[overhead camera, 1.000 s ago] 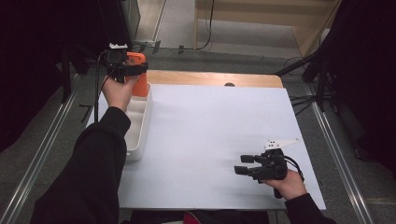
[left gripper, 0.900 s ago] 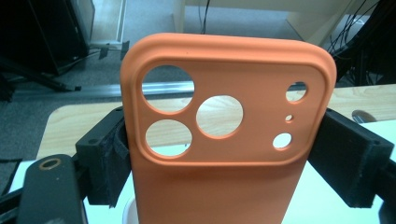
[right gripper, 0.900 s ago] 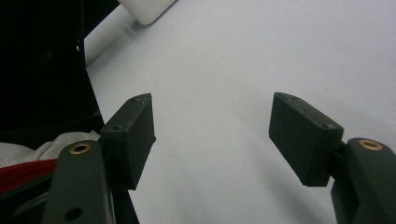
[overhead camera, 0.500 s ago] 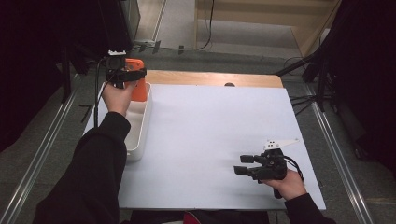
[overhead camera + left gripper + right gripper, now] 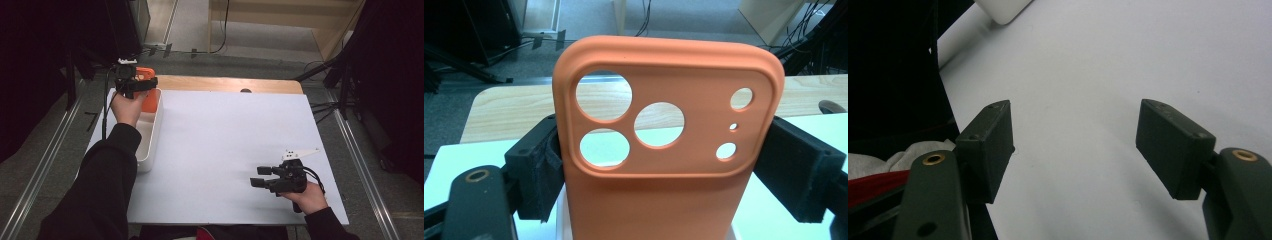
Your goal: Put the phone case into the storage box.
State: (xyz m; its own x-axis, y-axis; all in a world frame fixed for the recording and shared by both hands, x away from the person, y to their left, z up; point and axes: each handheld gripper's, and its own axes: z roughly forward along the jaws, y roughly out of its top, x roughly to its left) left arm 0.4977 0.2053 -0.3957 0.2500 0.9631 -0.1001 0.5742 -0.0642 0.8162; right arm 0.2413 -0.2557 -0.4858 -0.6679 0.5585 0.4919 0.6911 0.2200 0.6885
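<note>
- In the high view, nearest the person, the right gripper (image 5: 264, 177) rests low over the white bench (image 5: 225, 150) near its front right corner, held by the right hand (image 5: 309, 196), and it points toward the left of the bench.
- The right gripper view adds what the high view is too small to show: its two black fingers (image 5: 990, 145) stand wide apart with nothing between them, only bare white bench surface below.
- That same view catches a rounded white corner at its top edge, well apart from the fingers; it looks like the tray, though I cannot tell for sure.
- Farther off, at the left edge of the bench, a long white tray (image 5: 150, 135) lies lengthwise, and a dark sleeve (image 5: 107, 170) reaches over it.
- At the far end of the tray, the left hand (image 5: 127, 107) holds the left gripper (image 5: 134, 82) raised, with an orange thing seen as a patch behind it.
- The left gripper view makes it plain: it is an orange phone case (image 5: 669, 145) standing upright, the camera holes at its top, and the fingers (image 5: 536, 167) clamp it on both side edges.
- Through those holes show the wooden strip (image 5: 514, 107) at the far bench edge and the grey floor beyond.
</note>
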